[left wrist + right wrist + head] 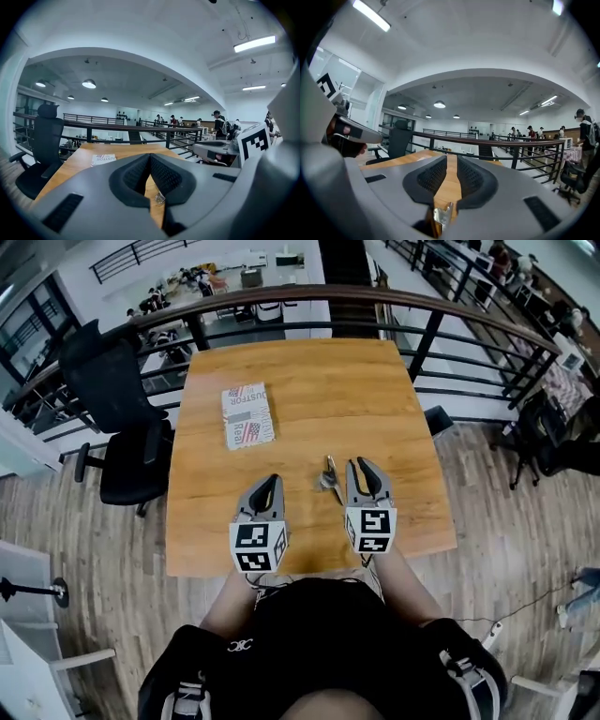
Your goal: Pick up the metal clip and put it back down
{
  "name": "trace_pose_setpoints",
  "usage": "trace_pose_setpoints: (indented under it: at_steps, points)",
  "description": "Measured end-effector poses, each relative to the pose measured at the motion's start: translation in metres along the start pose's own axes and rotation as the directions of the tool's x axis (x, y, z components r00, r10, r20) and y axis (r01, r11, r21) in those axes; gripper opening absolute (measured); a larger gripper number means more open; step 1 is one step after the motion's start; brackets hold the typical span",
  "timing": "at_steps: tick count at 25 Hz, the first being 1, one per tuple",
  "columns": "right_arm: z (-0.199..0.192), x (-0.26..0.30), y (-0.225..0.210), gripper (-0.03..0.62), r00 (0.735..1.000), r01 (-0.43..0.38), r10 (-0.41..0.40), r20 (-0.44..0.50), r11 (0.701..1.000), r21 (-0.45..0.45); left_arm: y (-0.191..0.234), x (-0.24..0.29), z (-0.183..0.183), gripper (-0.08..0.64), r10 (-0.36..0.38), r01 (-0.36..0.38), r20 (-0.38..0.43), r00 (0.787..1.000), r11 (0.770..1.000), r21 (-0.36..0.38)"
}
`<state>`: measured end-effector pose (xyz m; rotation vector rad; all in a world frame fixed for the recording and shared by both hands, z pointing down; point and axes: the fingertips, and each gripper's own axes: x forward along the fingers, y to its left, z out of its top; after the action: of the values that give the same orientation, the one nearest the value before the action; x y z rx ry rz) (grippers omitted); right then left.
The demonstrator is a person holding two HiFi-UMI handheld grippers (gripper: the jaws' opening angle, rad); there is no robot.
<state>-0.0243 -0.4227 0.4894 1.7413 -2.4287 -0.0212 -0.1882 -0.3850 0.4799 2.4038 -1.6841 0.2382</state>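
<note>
On the wooden table [309,390], near edge, item 1: metal clip [329,474], lying flat between the 2 grippers, just beside the right gripper [366,472] and outside its jaws. From the head view it cannot be told whether clip and gripper touch. The clip is small here and its form is hard to make out.

Item 2: left gripper [268,486], resting low over the table and pointing away from the person. In its own view the jaw tips meet, with only a narrow wedge of table showing behind them. A small bright speck sits low in that wedge and cannot be identified.

Item 3: right gripper, parallel to the left and slightly further forward. Its jaws stand apart, with a strip of bare table running between the pads and nothing pressed by them. A bit of bright metal shows at the base of the gap, cut off by the frame edge. Whether it is the clip or a gripper part cannot be told.

Item 4: both hands, hidden beneath the gripper bodies and marker cubes. Only the forearms show, reaching forward from the torso.

Item 5: printed booklet [248,415], flat, well apart from the clip, at the far left.
</note>
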Motion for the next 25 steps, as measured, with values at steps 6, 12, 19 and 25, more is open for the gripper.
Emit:
trace_pose_setpoints:
  at_steps: [6, 12, 19, 25]
  points:
    - [-0.037, 0.043, 0.005, 0.147, 0.993, 0.021, -0.026, -0.114, 0.999, -0.046, 0.024, 0.017, -0.001, 0.012, -0.033, 0.033, -0.01, 0.999, 0.999, 0.002]
    - [-0.076, 0.072, 0.03, 0.155, 0.975, -0.029, 0.015, -0.222, 0.998, -0.061, 0.047, 0.021, -0.009, 0.012, -0.022, 0.022, -0.028, 0.999, 1.0, -0.007]
    - [-0.125, 0.101, 0.062, 0.164, 0.938, -0.087, 0.057, -0.342, 0.993, -0.073, 0.082, 0.017, -0.019, 0.012, 0.026, -0.027, -0.045, 0.999, 0.999, -0.033]
    - [-0.175, 0.115, 0.073, 0.167, 0.89, -0.112, 0.059, -0.452, 0.99, -0.091, 0.105, 0.012, -0.027, 0.012, 0.062, -0.065, -0.06, 0.996, 0.996, -0.059]
